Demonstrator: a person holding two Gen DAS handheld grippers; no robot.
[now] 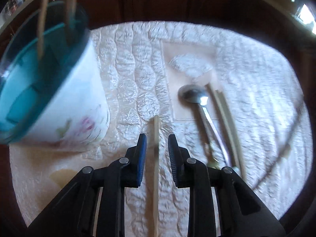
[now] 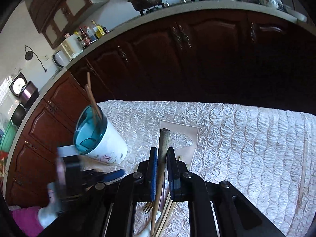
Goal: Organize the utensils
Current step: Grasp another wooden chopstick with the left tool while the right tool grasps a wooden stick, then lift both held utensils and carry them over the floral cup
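A white floral cup (image 1: 65, 106) with a teal inside stands at the left, with brown chopsticks (image 1: 42, 19) leaning in it. My left gripper (image 1: 157, 138) is open over the tablecloth. One pale chopstick (image 1: 156, 126) lies lengthwise between its fingers, with a gap on each side. To the right lie a metal spoon (image 1: 194, 95) and a pair of chopsticks (image 1: 225, 116). In the right wrist view my right gripper (image 2: 162, 150) is shut on a round wooden utensil handle (image 2: 164, 138), lifted above the table. The cup (image 2: 102, 140) is to its left. A fork (image 2: 148, 207) and chopsticks (image 2: 167, 209) lie below it.
A quilted white cloth (image 1: 246, 75) covers the table. A dark cable (image 1: 276, 154) curves across its right side. A lone chopstick (image 2: 302, 173) lies far right. Dark wooden cabinets (image 2: 197, 59) stand beyond the far edge. The left gripper (image 2: 83, 175) shows blurred at lower left.
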